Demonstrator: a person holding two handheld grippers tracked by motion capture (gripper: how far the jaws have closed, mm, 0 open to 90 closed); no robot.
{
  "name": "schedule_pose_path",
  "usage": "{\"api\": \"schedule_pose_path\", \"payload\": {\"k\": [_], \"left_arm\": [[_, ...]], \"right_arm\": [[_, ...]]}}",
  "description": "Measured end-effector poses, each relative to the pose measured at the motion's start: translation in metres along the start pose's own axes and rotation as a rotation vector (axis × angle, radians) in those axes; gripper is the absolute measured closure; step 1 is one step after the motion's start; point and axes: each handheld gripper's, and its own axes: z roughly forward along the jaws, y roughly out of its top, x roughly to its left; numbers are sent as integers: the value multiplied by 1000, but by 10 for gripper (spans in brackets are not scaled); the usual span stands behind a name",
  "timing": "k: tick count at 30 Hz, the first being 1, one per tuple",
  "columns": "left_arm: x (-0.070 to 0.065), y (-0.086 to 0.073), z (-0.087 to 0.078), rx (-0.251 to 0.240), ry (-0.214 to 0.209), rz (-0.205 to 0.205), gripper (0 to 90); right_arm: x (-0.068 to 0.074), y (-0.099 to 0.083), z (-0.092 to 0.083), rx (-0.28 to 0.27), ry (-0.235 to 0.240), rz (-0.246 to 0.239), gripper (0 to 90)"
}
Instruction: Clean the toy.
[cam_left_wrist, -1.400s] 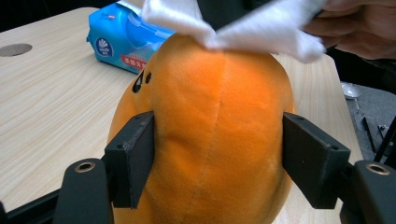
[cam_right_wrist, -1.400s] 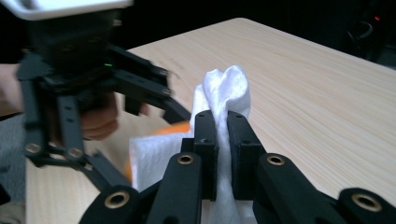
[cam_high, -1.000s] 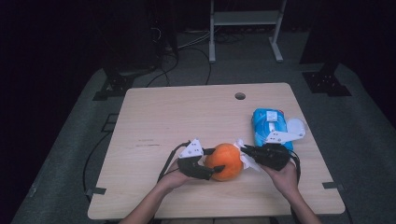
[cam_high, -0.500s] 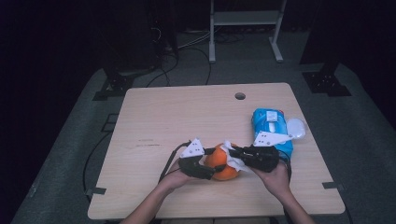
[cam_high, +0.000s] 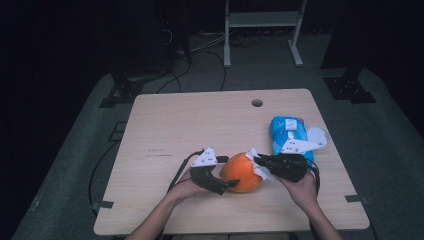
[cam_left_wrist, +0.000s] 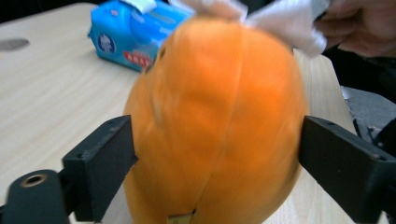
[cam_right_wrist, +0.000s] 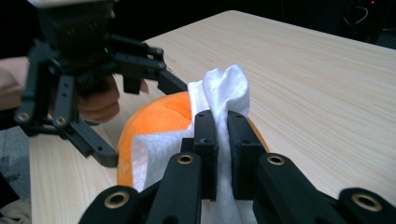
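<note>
While your right gripper (cam_right_wrist: 222, 154) pinches the white wipe (cam_right_wrist: 229, 88) on the orange fruit (cam_high: 241, 172), wiping looks under way. Your left gripper (cam_left_wrist: 217, 154) jaws have just been opening; they stand wide around the fruit, so steadying it remains.

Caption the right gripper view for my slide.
Right gripper pinches white tissue against orange fruit, left gripper opened around it.

From my seat the table (cam_high: 165, 125) lies bare from nine o'clock round to twelve, so either of my tongs could sweep there freely. At two o'clock the blue wipes pack (cam_high: 286, 131) blocks the way, just beyond my right gripper (cam_high: 257, 161). Dead ahead the orange pumpkin (cam_high: 241, 172) fills the gap between my left gripper (cam_high: 227, 185) and the right.
</note>
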Motion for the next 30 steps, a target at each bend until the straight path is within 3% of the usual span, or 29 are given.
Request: {"api": "schedule_pose_path", "payload": {"k": [3,7,10,15,18,21,23,27,30], "left_arm": [[0,-1,5,-5,7,-11,95],[-9,8,0,9,53,19,266],[-15,19,-8,28,58,45,341],[-19,37,-28,32,42,51,347],[-18,42,-35,47,45,57,356],[-14,33,-29,88,56,37,358],[-10,25,-26,72,44,4,355],[-9,25,-21,57,52,1,340],[-13,25,-12,62,49,23,333]], "right_arm": [[1,0,1,1,-5,0,827],[0,3,2,-9,-13,1,828],[1,6,0,-31,-5,9,828],[0,9,0,-58,21,29,828],[-1,6,6,-40,25,40,828],[-4,-2,18,7,28,57,828],[-8,-8,25,34,32,75,828],[-6,-2,20,-8,46,81,828],[4,8,19,-26,69,43,827]]}}
